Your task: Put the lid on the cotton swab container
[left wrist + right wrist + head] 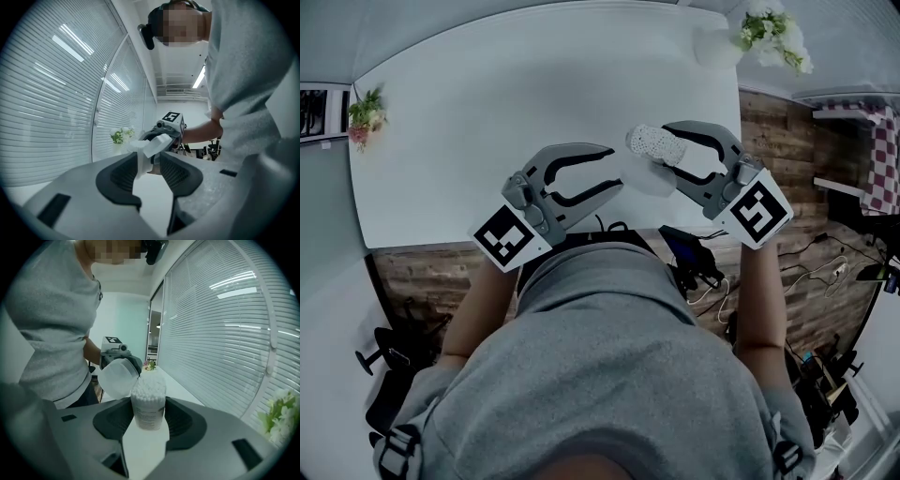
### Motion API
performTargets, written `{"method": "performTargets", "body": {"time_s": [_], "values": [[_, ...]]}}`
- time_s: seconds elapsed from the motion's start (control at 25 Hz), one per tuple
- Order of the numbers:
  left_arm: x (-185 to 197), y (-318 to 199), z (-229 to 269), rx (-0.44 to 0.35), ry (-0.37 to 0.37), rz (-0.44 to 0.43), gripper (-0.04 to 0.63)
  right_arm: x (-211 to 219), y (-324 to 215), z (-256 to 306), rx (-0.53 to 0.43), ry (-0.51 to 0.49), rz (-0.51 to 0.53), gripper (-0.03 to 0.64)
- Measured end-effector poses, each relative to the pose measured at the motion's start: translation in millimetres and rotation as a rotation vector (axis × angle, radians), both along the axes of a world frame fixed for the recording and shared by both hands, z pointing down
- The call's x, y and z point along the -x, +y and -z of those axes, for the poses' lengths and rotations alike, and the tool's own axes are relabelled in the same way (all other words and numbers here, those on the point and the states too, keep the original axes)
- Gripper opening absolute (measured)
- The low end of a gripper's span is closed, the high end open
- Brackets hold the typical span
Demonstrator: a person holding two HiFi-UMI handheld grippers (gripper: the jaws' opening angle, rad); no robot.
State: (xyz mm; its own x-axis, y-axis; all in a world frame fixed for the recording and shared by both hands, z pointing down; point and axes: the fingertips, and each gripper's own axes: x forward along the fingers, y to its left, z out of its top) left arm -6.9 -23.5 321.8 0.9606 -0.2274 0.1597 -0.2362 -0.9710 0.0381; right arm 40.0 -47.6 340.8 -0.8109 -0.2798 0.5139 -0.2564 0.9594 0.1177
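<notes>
Left side: a small bunch of flowers [366,112] sits at the left edge of the white table [487,94]. The left gripper [617,167] hangs over the table's near edge with its jaws well apart and clamped on nothing.

Centre: the translucent lid [116,378] is at the tips of the left gripper's jaws. It is tilted, with its open mouth turned toward the container. Its rim is just beside the swab heads. Whether it touches a pad or the swabs cannot be told. It is not seated on the container.

Right of centre: the right gripper [670,153] is closed on the cotton swab container [148,401], with one pad on each side of its clear body. The container is packed full of cotton swabs [148,383], whose white heads stand above the rim. It is held clear of the table, with its open end pointing toward the left gripper.

Right side: a vase of white flowers [769,33] stands at the table's far right corner. Beyond the table edge are wooden flooring [787,131], a checkered cloth [883,159] and loose cables [825,272]. Nothing lies between the lid and the container mouth.
</notes>
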Motion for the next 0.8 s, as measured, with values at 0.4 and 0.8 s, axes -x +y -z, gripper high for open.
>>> {"method": "performTargets", "body": {"time_s": [0.4, 0.8], "values": [[-11, 13, 3, -0.038, -0.039, -0.054, 0.183, 4, 8, -4, 0.014, 0.015, 0.014, 0.218], [-11, 4, 24, 0.015, 0.082, 0.031, 0.216, 11, 24, -7, 0.014, 0.04, 0.043, 0.216]]}}
